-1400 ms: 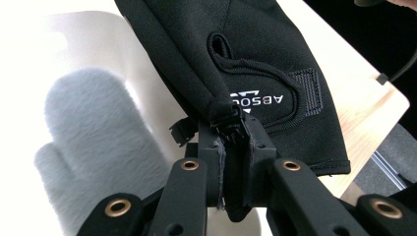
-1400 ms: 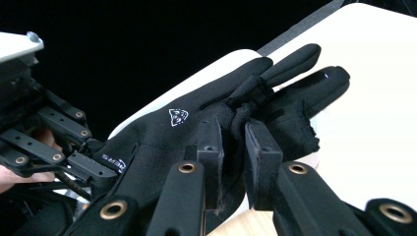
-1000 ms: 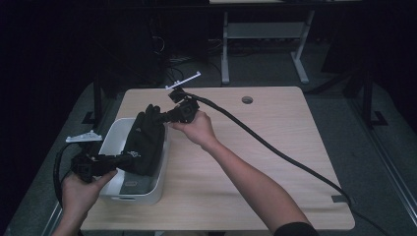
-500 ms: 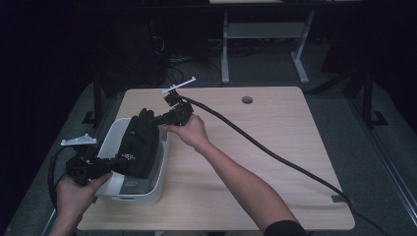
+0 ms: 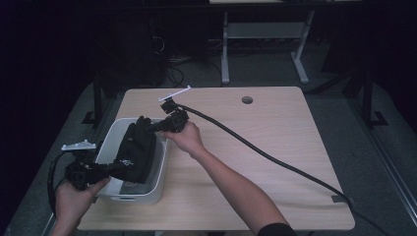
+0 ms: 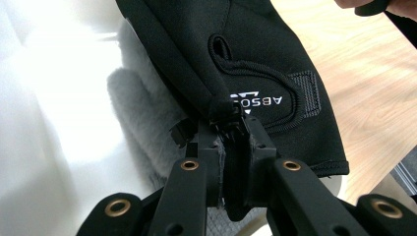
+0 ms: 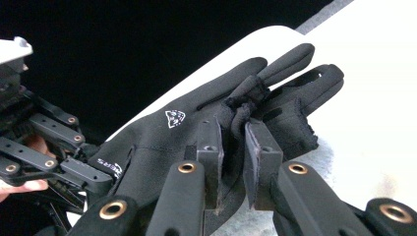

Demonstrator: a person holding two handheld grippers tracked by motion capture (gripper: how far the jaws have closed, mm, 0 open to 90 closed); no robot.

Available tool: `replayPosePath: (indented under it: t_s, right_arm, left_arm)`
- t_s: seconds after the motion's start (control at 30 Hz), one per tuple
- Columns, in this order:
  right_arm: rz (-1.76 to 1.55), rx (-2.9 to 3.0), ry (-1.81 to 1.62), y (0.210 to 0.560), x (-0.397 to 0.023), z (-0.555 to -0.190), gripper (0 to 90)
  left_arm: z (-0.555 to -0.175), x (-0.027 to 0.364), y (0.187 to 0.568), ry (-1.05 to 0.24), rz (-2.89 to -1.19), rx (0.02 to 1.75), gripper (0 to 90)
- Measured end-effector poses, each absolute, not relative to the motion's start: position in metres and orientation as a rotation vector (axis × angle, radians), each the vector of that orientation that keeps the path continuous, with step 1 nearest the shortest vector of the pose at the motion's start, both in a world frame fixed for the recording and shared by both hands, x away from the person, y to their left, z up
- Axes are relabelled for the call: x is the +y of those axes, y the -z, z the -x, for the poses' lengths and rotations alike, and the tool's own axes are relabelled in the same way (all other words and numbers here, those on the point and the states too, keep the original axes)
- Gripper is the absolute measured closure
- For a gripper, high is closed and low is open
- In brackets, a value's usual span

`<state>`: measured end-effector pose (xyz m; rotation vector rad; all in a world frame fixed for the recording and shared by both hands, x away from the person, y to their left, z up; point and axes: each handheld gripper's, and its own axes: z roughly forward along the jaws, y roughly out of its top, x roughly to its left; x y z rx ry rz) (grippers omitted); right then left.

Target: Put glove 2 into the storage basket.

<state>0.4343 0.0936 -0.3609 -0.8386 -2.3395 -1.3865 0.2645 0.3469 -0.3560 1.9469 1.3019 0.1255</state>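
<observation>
A black glove (image 5: pixel 136 150) is stretched over a white bin (image 5: pixel 156 189) at the table's left. My left gripper (image 5: pixel 121 168) is shut on the glove's cuff (image 6: pixel 223 105), where white lettering (image 6: pixel 258 101) shows. My right gripper (image 5: pixel 156 128) is shut on the glove's finger end (image 7: pixel 241 105), pinching a fold of fabric between its pads (image 7: pixel 211 142). In the right gripper view the glove (image 7: pixel 196 132) runs from my jaws to the left gripper (image 7: pixel 105 174), with a white logo (image 7: pixel 175 118) on its back. A grey fuzzy item (image 6: pixel 142 118) lies in the bin under the glove.
The wooden table (image 5: pixel 275 142) extends to the right of the bin, with a cable hole (image 5: pixel 247 100) near its far edge. The right gripper's thick black cable (image 5: pixel 275 160) crosses the tabletop toward the near right corner. A white desk frame (image 5: pixel 263 34) stands on the floor behind.
Both hands have shifted slightly toward the near left, carrying the glove with them. The glove stays stretched between the two grippers above the bin.
</observation>
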Motion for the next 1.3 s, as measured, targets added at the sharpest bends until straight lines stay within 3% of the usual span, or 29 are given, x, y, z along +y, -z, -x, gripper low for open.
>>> replayPosePath:
  t_s: [0.67,0.83,0.93,1.03,1.3]
  right_arm:
    - [0.840,-2.356,1.291,0.394,0.108,-0.433,77.6]
    - [0.844,-2.380,1.280,0.394,0.107,-0.434,74.5]
    - [0.850,-2.392,1.278,0.393,0.106,-0.434,67.9]
    - [0.855,-2.383,1.282,0.390,0.103,-0.436,61.4]
    - [0.851,-2.394,1.288,0.377,0.093,-0.438,55.8]
  left_arm:
    - [-0.258,0.354,0.378,-0.047,-1.949,1.342,77.5]
    - [-0.258,0.357,0.379,-0.042,-1.927,1.365,64.1]
    - [-0.258,0.358,0.376,-0.059,-1.926,1.376,56.8]
    - [-0.259,0.361,0.371,-0.086,-1.917,1.384,53.7]
    - [-0.260,0.369,0.360,-0.117,-1.887,1.398,50.6]
